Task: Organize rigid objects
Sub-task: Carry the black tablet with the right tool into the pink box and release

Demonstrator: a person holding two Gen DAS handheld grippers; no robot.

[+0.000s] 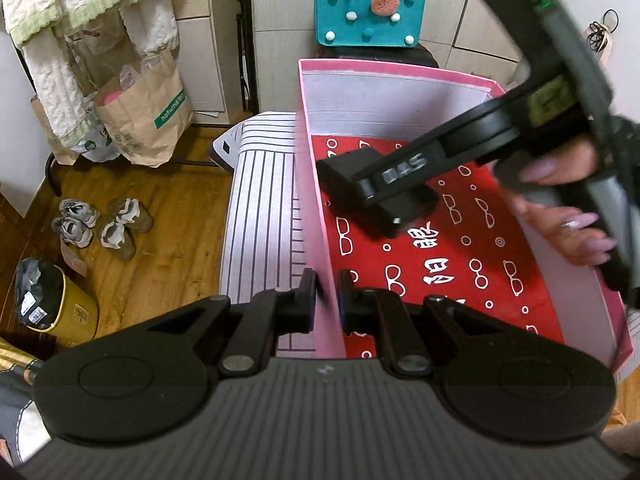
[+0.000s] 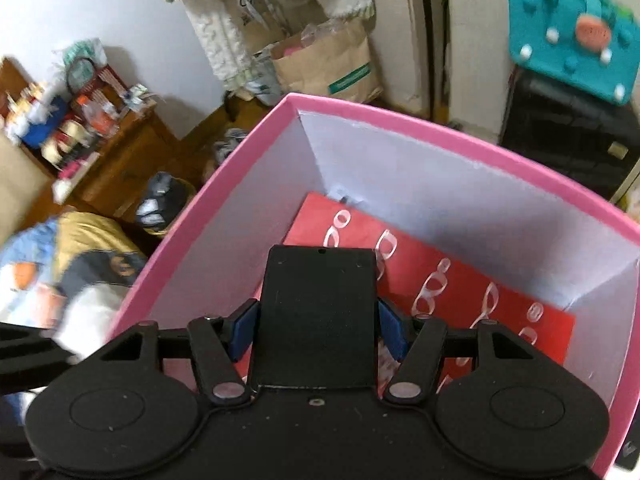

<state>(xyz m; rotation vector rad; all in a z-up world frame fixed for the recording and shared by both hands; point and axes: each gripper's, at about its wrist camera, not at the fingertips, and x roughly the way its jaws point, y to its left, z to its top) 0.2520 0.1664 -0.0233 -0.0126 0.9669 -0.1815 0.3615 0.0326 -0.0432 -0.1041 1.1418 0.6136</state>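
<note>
A pink box [image 1: 392, 68] with white inner walls holds a red sheet [image 1: 460, 248] printed with white glasses. My left gripper [image 1: 326, 300] is shut on the box's left wall, one finger outside and one inside. My right gripper [image 1: 372, 192], held by a hand [image 1: 568, 204], reaches into the box from the right. In the right wrist view the right gripper [image 2: 318, 320] is shut on a flat black rectangular case [image 2: 318, 304], its blue pads [image 2: 244, 320] pressing both long sides. The case hangs above the red sheet [image 2: 460, 292], inside the pink box [image 2: 400, 120].
The box rests on a striped cloth surface [image 1: 264, 208]. A teal felt bag [image 1: 370, 8] sits on a black case behind it. Paper bags [image 1: 148, 112], shoes [image 1: 100, 220] and a yellow bin [image 1: 60, 304] stand on the wooden floor at left. A cluttered wooden cabinet [image 2: 120, 148] stands further left.
</note>
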